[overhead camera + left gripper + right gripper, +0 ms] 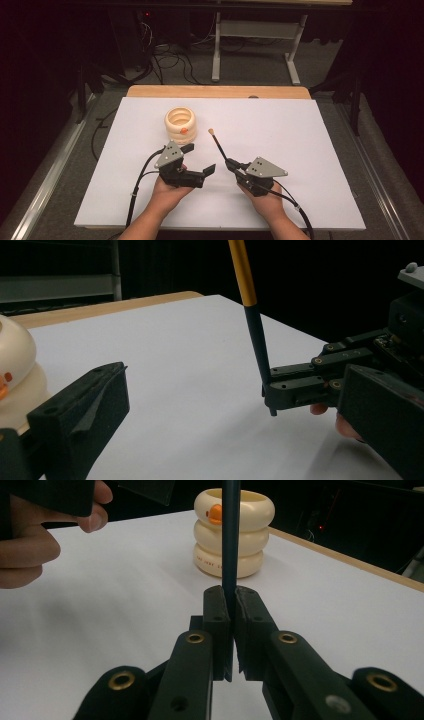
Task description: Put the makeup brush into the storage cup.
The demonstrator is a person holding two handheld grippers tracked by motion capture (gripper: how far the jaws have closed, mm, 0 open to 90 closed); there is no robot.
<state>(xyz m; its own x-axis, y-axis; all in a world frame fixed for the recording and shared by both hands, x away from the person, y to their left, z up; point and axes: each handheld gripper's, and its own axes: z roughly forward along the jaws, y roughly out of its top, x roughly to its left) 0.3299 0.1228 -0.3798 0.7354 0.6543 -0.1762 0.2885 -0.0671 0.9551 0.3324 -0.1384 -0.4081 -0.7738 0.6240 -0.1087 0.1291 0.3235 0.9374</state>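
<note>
Paintbrush with a dark shaft, gold-coloured ferrule and pale tip (218, 142): clamped by its lower end between the shut jaws of the right gripper (232, 164), shaft slanting up toward 11 o'clock, tip in the air above the white table sheet (300, 150). The cream ringed ceramic holder with a small orange duck bill (181, 123) stands at 11 o'clock from the brush tip, near but apart.

Left gripper (200, 159): jaws spread, holding nothing, resting at 5 o'clock from the holder.

Step in hand, as judged: carrying the brush to the holder. The next move calls for tipping the shaft upright, aligning it over the holder mouth, and lowering before release; the left gripper is placed to steady the holder if needed.

Hard to make out: the holder's interior; the brush tip is cut off at the top edge in both gripper views.
</note>
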